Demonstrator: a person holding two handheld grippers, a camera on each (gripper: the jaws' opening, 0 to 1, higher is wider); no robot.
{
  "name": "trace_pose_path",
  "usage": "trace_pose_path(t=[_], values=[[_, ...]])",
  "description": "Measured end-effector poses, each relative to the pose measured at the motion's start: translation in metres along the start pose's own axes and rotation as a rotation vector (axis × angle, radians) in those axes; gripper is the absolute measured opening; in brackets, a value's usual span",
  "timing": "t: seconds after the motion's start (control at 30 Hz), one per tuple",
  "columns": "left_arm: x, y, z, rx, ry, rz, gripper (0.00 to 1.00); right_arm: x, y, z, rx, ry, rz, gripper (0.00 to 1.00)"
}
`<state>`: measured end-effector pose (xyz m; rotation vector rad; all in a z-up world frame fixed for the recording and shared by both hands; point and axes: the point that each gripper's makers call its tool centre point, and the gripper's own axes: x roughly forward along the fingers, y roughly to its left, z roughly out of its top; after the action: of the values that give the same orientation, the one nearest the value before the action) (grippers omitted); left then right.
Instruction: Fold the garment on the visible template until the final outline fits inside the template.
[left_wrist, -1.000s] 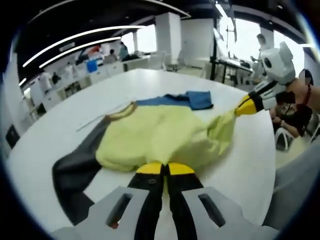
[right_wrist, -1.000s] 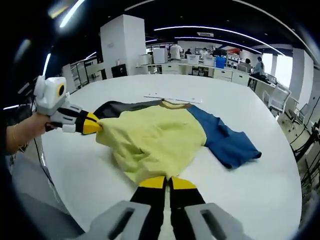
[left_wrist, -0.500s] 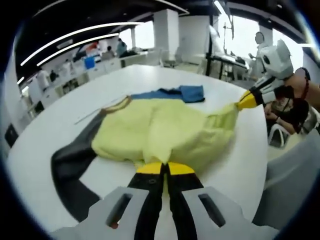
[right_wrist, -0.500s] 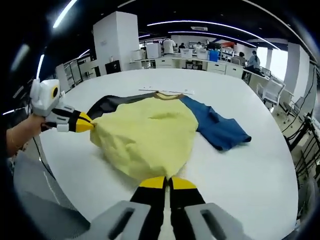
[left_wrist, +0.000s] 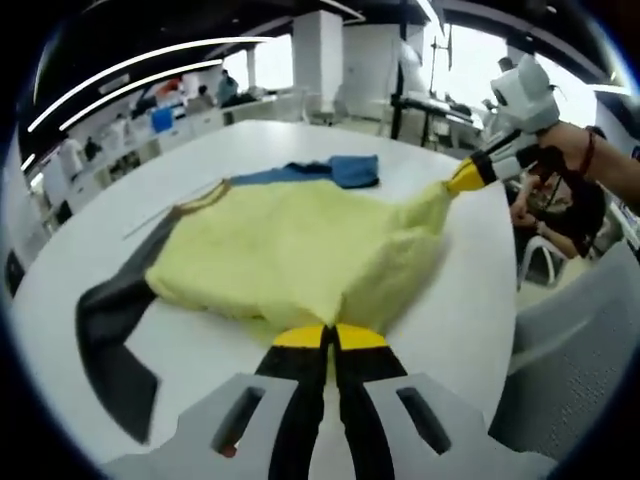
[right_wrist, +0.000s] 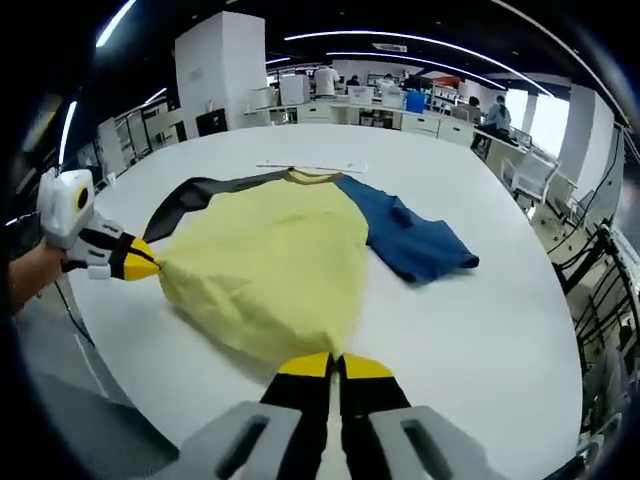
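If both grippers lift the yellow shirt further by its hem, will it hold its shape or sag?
Likely sag: the shirt already drapes and wrinkles between the left gripper and the right gripper. Its blue sleeve and dark sleeve lie limp on the table, so they would probably trail.

Light: I see bright ceiling strips (left_wrist: 150, 75) | window (left_wrist: 470, 60) glare blown out beside them | Edges: strong fisheye bend — background soft.

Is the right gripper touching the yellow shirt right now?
Touching. In the left gripper view, the right gripper has its jaws closed on a corner of the yellow shirt, pulling the cloth into a peak.
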<state>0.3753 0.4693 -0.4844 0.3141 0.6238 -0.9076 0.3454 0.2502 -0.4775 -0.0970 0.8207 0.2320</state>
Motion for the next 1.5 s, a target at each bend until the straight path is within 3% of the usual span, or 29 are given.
trace_pose_path(t=[0.4, 0.63, 0.7, 0.9, 1.07, 1.17, 1.33, 1.5], values=[[0.012, -0.009, -0.005, -0.004, 0.007, 0.002, 0.0, 0.022, -0.015, -0.019, -0.001, 0.052, -0.008, 0.0], [0.008, -0.01, -0.001, 0.006, -0.021, -0.005, 0.04, 0.023, -0.014, -0.019, -0.011, 0.034, 0.001, 0.0], [0.006, -0.01, 0.001, 0.002, -0.034, -0.001, 0.1, 0.021, -0.014, -0.016, 0.003, 0.022, -0.003, 0.01], [-0.005, -0.007, 0.009, -0.034, -0.097, 0.01, 0.33, 0.01, -0.007, -0.001, -0.009, -0.02, 0.009, 0.23], [-0.017, 0.002, 0.014, -0.075, -0.141, 0.052, 0.57, 0.005, 0.015, 0.016, -0.053, -0.052, 0.072, 0.41], [-0.026, 0.011, 0.016, -0.081, -0.159, 0.089, 0.68, 0.003, 0.027, 0.025, -0.093, -0.061, 0.094, 0.47], [-0.038, 0.022, 0.019, -0.088, -0.173, 0.125, 0.8, 0.001, 0.055, 0.038, -0.142, -0.067, 0.172, 0.62], [-0.055, 0.035, 0.024, -0.102, -0.207, 0.162, 0.92, 0.0, 0.084, 0.046, -0.192, -0.084, 0.239, 0.69]])
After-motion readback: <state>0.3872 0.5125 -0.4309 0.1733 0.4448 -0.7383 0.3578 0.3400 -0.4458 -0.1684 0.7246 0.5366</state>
